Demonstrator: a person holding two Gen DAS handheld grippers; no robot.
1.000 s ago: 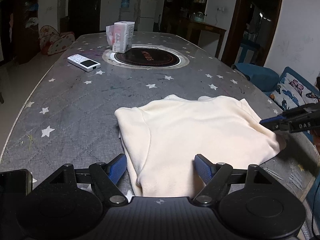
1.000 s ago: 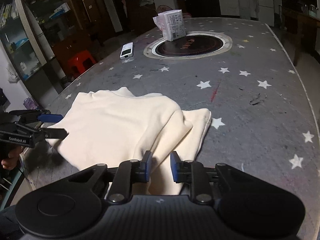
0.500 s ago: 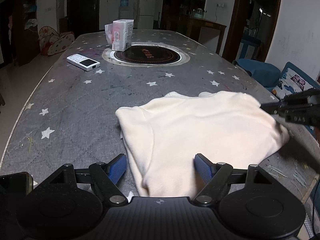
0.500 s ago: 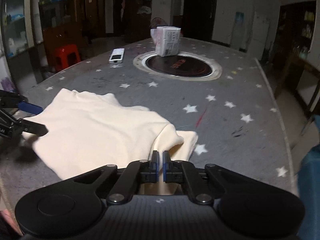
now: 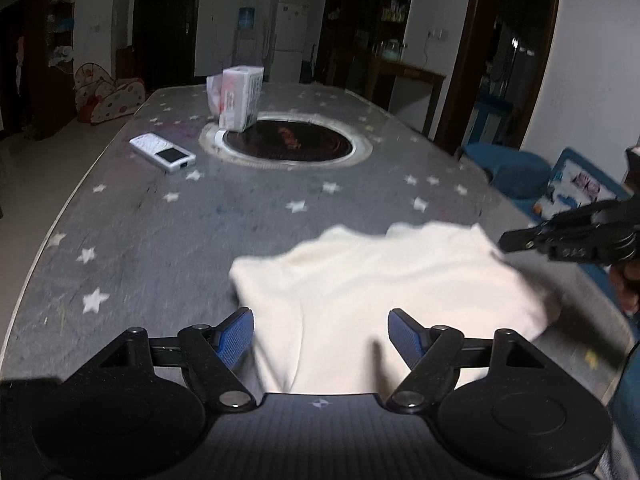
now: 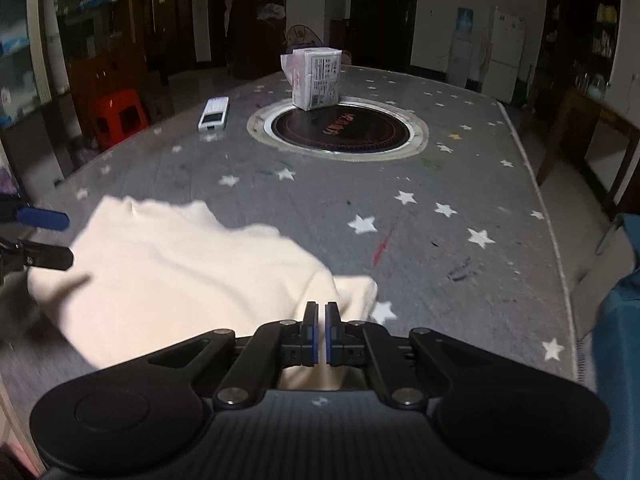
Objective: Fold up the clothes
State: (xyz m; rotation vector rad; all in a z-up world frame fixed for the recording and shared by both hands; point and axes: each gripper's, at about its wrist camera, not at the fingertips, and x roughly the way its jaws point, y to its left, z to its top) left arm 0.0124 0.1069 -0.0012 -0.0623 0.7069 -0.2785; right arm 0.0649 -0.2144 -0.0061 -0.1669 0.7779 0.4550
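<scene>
The left gripper (image 5: 320, 334) is held wide apart, its blue-padded fingers (image 5: 236, 336) spread over the near edge of the cream-coloured soft knit garment (image 5: 384, 292); nothing is gripped between them, and whether the pads touch the cloth cannot be told. The right gripper (image 6: 319, 334) is drawn almost together, only a thin slit being left between its pads. A fold of the garment (image 6: 180, 272) lies directly beneath and behind these tips, but whether any cloth is pinched in the slit cannot be made out.

The garment is spread on the near part of the grey star-patterned table (image 6: 460, 208), already doubled into a compact, roughly rectangular shape, with a thicker layered edge at the right gripper's side. It may be judged that at least one fold is in place; whether a further fold is intended or the piece is finished cannot be settled.

Farther out, a white handheld remote (image 5: 163, 153), a round dark inset hotplate (image 5: 288, 144) and a white paper-wrapped package (image 5: 238, 98) are seen, well apart from the garment.
</scene>
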